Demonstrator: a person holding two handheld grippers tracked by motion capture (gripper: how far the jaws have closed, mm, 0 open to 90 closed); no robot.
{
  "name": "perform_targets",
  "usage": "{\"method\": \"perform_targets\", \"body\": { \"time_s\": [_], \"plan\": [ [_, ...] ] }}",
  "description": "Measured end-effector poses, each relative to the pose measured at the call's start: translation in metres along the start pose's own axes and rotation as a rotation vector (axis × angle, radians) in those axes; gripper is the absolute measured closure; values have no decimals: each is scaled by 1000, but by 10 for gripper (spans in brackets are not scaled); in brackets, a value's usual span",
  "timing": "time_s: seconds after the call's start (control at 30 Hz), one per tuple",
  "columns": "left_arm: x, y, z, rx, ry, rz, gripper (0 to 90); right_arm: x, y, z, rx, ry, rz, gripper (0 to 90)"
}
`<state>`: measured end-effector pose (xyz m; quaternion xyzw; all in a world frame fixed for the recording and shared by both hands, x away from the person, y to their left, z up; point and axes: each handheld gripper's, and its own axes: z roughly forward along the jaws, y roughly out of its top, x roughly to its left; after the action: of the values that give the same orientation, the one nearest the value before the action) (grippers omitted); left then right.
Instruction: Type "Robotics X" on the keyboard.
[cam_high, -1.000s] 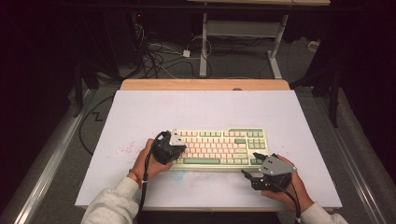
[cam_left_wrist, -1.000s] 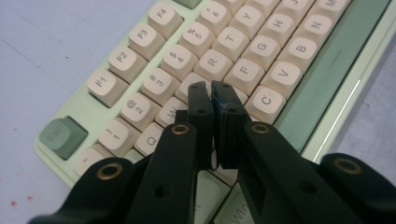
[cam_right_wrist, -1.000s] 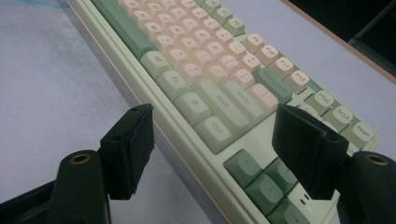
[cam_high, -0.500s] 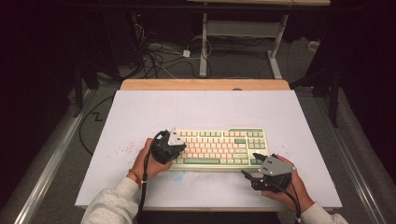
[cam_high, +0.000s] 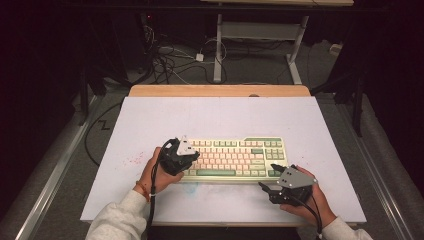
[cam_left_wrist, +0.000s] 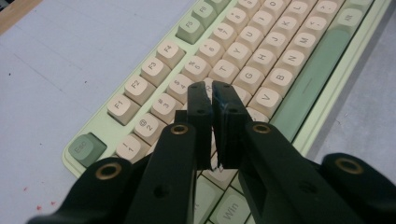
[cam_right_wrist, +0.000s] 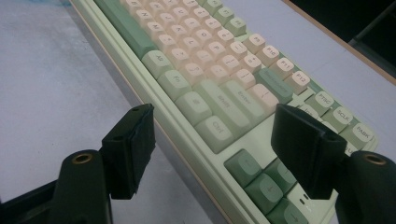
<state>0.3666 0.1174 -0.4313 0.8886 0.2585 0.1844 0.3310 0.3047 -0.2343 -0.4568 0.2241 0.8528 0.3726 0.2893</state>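
Note:
A pale green keyboard (cam_high: 235, 157) with cream and green keys lies on the white table top (cam_high: 220, 117), near its front. My left gripper (cam_high: 191, 161) hovers over the keyboard's left end with its jaws shut and nothing between them. In the left gripper view its tips (cam_left_wrist: 212, 93) point down at the number and letter rows of the keyboard (cam_left_wrist: 280, 51). My right gripper (cam_high: 267, 176) stands open at the keyboard's front right corner. In the right gripper view (cam_right_wrist: 212, 114), one jaw is over the bare table and the other is above the keyboard's (cam_right_wrist: 205, 51) arrow keys.
The white table top has faint red specks (cam_high: 132, 161) left of the keyboard. A wooden edge (cam_high: 220, 91) runs along the table's far side. Beyond it, cables (cam_high: 170, 60) lie on the floor beside a metal desk frame (cam_high: 218, 50). A rail (cam_high: 55, 165) runs along the left.

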Motion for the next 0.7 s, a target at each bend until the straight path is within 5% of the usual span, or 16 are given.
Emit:
{"method": "perform_targets", "body": {
  "time_s": [0.7],
  "plan": [
    [-12, 7, -3, -4, -34, 50, 843, 0, -1, -1, -2, -1, 4, 307]
  ]
}}
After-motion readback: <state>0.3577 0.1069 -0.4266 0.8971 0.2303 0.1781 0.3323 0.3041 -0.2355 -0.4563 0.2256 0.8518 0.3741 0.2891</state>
